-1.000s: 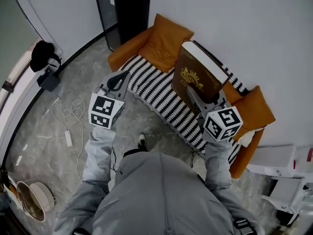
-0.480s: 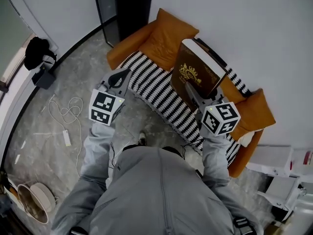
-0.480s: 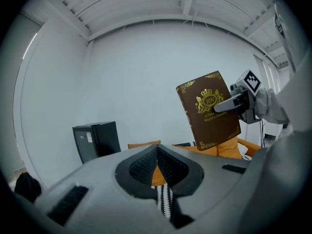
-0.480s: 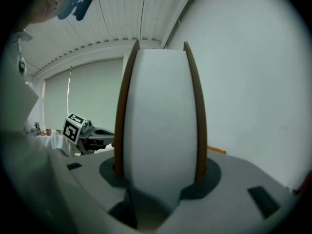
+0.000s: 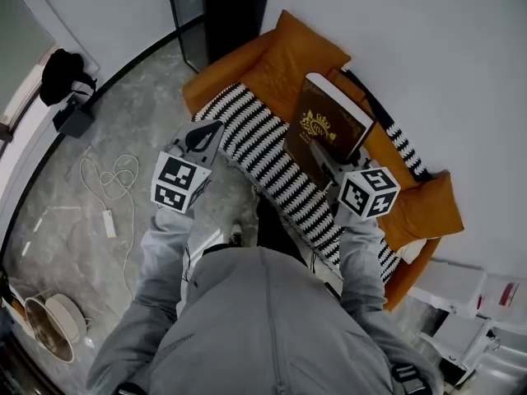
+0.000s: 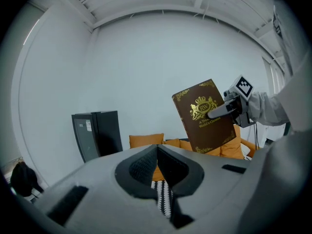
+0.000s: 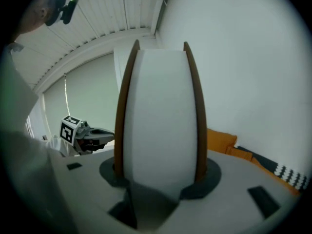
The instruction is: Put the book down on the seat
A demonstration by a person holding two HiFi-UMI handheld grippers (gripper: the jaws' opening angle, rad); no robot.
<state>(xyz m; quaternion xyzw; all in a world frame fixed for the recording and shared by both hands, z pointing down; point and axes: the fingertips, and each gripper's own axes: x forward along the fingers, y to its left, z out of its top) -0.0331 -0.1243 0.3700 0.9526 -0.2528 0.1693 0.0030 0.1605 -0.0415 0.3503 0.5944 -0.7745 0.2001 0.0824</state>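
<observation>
The right gripper (image 7: pixel 158 172) is clamping the book (image 7: pixel 158 116). Its jaws are standing wide, one pad pressing on each brown cover, with the white page block filling the gap between them. In the head view the right gripper (image 5: pixel 323 148) is reaching out towards one o'clock, and the book (image 5: pixel 329 126) is standing on edge in its grip, gold crest facing the person's left, up over the sofa and not lying on it.

Over to the left gripper (image 6: pixel 158 167): its jaws are drawn together with nothing between them, and only a thin slit below the tips is showing a strip of striped cloth. From here the book (image 6: pixel 204 116) is showing at two o'clock, tilted, with the other gripper biting its right-hand edge.

In the head view the left gripper (image 5: pixel 206 132) is hanging at ten o'clock, well apart from the book and pointing at the near end of the striped throw (image 5: pixel 263 151). That black-and-white throw is covering the seat of the orange sofa (image 5: pixel 212 87), running from eleven o'clock down to four o'clock, directly under the book. An orange cushion (image 5: pixel 292 60) is leaning at the sofa's twelve o'clock end. A black cabinet (image 5: pixel 235 6) is standing just beyond it, against the white wall. A white cable (image 5: pixel 111 179) is lying looped on the grey floor at nine o'clock.
</observation>
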